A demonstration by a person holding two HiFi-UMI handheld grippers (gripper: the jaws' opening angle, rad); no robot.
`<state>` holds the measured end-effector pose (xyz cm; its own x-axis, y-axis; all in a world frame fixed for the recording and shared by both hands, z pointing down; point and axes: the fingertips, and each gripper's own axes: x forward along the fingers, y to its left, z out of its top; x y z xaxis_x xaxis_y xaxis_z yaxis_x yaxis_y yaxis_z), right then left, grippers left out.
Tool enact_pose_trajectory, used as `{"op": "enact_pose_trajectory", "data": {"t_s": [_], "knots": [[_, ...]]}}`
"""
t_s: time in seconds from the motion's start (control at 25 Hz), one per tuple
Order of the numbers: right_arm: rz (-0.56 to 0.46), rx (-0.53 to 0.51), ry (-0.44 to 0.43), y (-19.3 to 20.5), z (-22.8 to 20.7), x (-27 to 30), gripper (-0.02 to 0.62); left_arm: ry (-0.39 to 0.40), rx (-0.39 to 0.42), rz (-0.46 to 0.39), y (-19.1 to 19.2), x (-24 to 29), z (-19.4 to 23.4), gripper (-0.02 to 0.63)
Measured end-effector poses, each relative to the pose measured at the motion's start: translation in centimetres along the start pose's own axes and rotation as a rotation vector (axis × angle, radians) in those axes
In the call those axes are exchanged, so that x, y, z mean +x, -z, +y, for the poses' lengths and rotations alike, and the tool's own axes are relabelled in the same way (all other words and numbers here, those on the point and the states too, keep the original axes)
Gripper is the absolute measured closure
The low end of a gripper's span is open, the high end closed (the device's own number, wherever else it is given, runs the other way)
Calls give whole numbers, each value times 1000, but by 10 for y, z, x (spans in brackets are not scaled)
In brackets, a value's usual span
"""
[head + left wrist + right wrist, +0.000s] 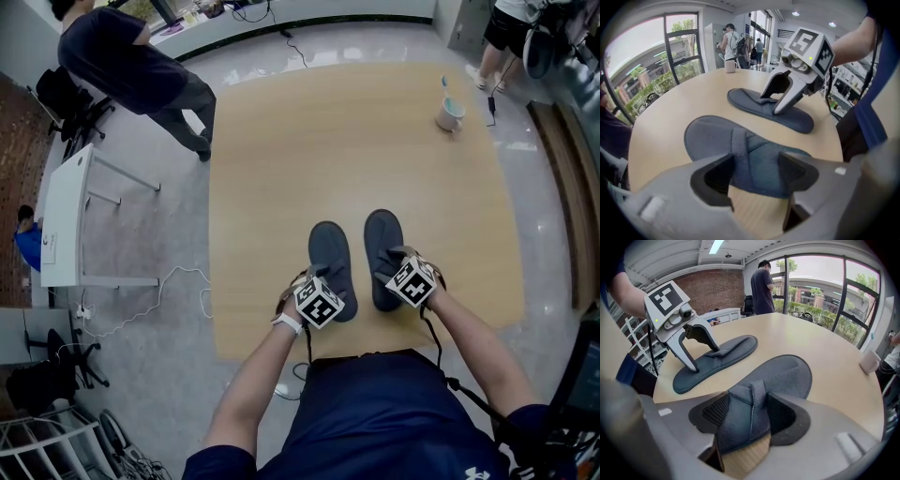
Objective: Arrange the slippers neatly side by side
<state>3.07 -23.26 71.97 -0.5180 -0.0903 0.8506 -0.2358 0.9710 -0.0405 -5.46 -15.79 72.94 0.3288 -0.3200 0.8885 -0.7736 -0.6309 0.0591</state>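
Slate-blue left slipper (328, 244) and right slipper (382, 234) lie parallel on the table (375, 141), seemingly aligned: right gripper (743, 416) pinches its slipper's strap for steering, while left gripper (754, 171) gapes, holding nothing.

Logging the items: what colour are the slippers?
Dark blue-grey slippers; right gripper view shows it best.

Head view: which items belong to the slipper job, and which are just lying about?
Job:
- left slipper
- right slipper
- left gripper, jaws apart over the left slipper
- right gripper, closed on the right slipper's strap

Lying about:
- mug, near the table's far right corner
- white desk, on the floor to the left
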Motion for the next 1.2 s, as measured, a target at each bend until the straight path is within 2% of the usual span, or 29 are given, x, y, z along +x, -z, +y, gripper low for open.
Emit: {"op": "enact_pose_trajectory", "data": {"t_s": [0.6,1.2], "knots": [[-33,0,-3,0,30,-2,333,9,21,6,-8,4,-27,293],[-35,28,18,0,36,-1,333,26,50,19,-8,6,-29,293]]}}
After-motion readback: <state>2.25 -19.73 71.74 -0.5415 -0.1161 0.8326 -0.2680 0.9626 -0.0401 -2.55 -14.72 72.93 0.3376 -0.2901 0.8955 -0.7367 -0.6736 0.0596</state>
